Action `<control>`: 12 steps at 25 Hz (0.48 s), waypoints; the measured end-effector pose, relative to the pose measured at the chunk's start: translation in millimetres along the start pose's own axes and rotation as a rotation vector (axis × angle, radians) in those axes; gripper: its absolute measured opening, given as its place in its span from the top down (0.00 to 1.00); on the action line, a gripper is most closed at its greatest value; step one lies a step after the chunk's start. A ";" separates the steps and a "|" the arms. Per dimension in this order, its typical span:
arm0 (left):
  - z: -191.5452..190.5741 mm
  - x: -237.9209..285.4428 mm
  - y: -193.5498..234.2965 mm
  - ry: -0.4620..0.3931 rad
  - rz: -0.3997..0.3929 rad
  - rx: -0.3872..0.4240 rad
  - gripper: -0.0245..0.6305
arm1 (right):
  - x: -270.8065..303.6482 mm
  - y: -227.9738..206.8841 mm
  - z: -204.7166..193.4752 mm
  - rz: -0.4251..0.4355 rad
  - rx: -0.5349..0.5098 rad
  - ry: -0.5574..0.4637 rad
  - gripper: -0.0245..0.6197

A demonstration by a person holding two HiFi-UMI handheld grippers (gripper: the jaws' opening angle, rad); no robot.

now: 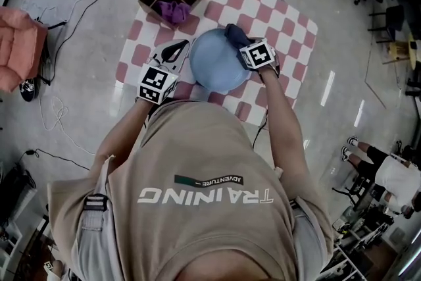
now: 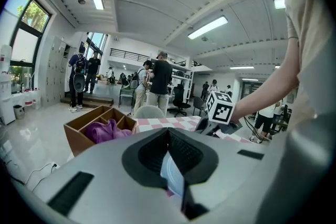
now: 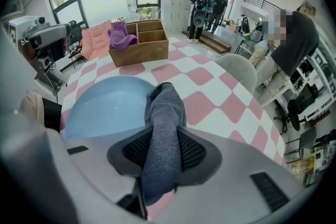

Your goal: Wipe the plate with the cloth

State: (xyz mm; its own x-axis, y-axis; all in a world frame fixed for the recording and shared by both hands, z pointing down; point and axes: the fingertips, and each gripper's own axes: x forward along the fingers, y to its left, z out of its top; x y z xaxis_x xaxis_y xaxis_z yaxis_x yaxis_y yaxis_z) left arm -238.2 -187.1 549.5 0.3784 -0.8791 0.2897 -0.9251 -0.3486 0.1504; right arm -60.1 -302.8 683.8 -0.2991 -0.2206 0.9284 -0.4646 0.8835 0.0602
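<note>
Plate [image 1: 217,62]: rigid, smooth, likely slippery — left gripper [image 2: 170,165] clamps its rim.
Cloth [image 3: 164,113]: soft, limp — right gripper [image 3: 160,157] pinches a bunched fold.

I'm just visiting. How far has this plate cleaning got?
Done: the grey cloth is picked up, clamped in the right gripper, and the left gripper grips the rim of the blue plate. In hand: the cloth is at the plate's edge, above the checked table. Left: the wiping itself. The plate shows no marks, so I cannot tell how much is already wiped.
</note>
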 end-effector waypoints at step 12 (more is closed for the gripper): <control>6.2 9.9 -35.0 -0.009 -0.065 0.033 0.94 | -44.5 65.0 -93.2 0.053 0.165 -0.103 0.75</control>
State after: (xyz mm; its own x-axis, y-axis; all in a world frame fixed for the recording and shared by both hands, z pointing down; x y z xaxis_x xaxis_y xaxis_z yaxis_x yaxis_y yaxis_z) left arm -202.2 -185.7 541.2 0.4375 -0.8571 0.2721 -0.8992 -0.4153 0.1376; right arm 0.7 -197.1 680.6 -0.4063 -0.2246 0.8857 -0.5739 0.8170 -0.0561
